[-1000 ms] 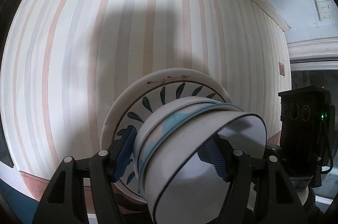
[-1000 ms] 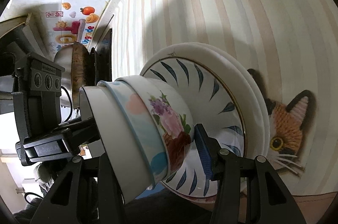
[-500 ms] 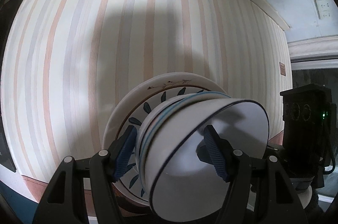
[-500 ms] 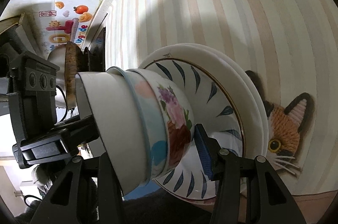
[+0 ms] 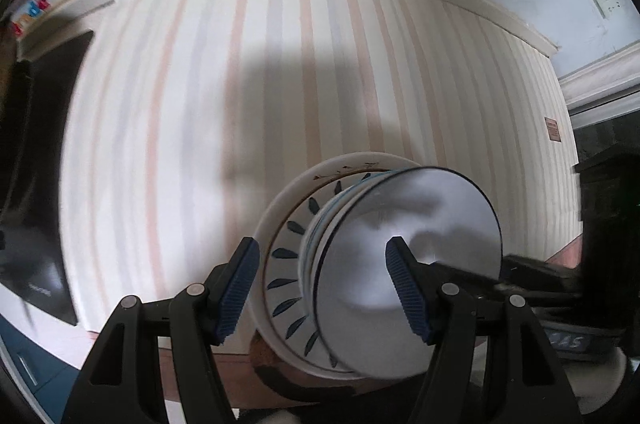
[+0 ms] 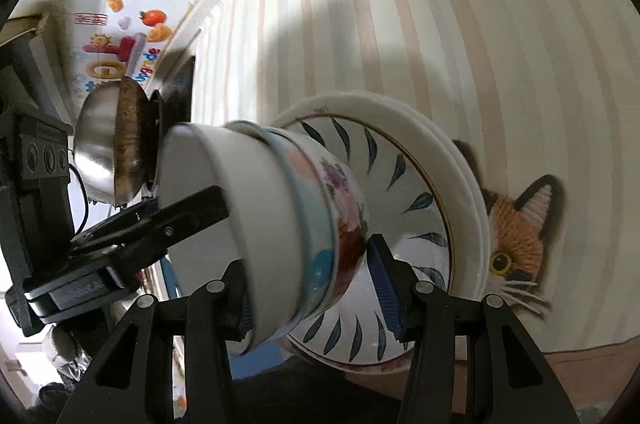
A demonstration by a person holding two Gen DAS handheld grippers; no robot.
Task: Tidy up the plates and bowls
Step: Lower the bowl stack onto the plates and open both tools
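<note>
Left gripper point(image 5: 322, 288) and right gripper point(image 6: 308, 288) both clamp the nested bowls point(image 6: 272, 224), jaws partly spread across their walls. Bowls sit on stacked plates point(image 6: 420, 208), held above the striped tablecloth point(image 5: 200, 104). Glazed ceramic: heavy, slippery, breakable; grip at rims. No legible writing.

The striped tabletop point(image 5: 180, 144) lies bare toward its far edge; a pot point(image 6: 108, 152) (steel, scorched rim) and dark board point(image 5: 44, 164) crowd its left side.
</note>
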